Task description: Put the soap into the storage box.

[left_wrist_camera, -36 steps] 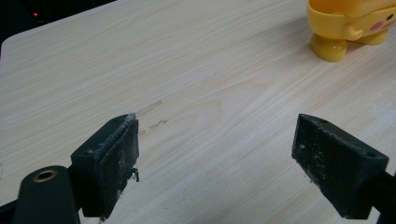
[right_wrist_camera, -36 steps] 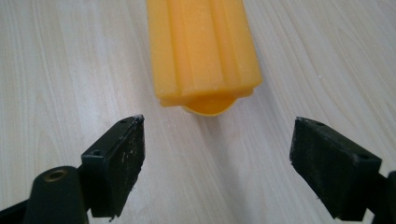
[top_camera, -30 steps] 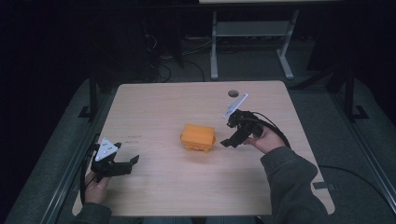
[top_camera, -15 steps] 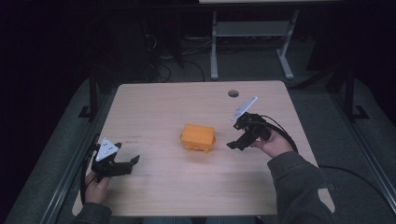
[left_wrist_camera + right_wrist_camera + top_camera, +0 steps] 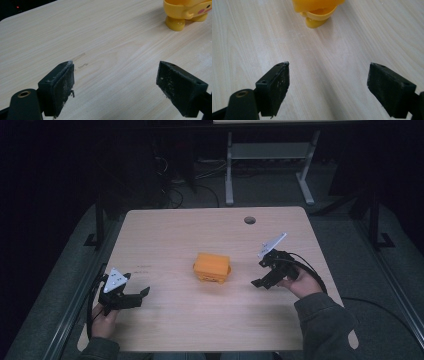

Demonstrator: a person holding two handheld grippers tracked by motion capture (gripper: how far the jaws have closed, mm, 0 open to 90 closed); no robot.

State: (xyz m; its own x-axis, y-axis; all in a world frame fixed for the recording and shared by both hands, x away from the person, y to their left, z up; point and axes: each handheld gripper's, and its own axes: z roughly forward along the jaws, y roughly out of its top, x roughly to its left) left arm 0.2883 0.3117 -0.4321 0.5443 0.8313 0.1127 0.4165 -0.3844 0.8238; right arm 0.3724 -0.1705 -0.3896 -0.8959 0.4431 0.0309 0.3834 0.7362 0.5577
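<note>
Nearest me on the high view, my left gripper (image 5: 137, 296) sits at the near left corner of the wooden table (image 5: 175, 235), held by a left hand (image 5: 103, 319) whose sleeve is cut off by the bottom edge. In the left gripper view its black jaws stand wide apart with bare wood between them and nothing held; faint scuff marks (image 5: 79, 60) lie on the grain just past the left jaw. My right gripper (image 5: 260, 273) rests toward the right side, the right hand (image 5: 299, 285) behind it and a cable (image 5: 314, 272) looping over the wrist; its grey three-cornered plate tilts up. In the right gripper view its jaws are likewise spread wide and empty, with open wood between. Mid-table stands the yellow-orange toy (image 5: 213, 267), well apart from the left gripper and near the right one, touching neither. I see it cut off at the top of both gripper views: a rounded foot and a pink patch in the left gripper view (image 5: 186, 12), a foot and underside in the right gripper view (image 5: 317, 11); what figure it is I cannot tell. Open tabletop surrounds it on all sides. Farther off, a round cable hole (image 5: 250, 220) sits near the far edge. Beyond the table, a pale metal frame (image 5: 270, 160) and loose cables on the floor are dim and hard to make out.
</note>
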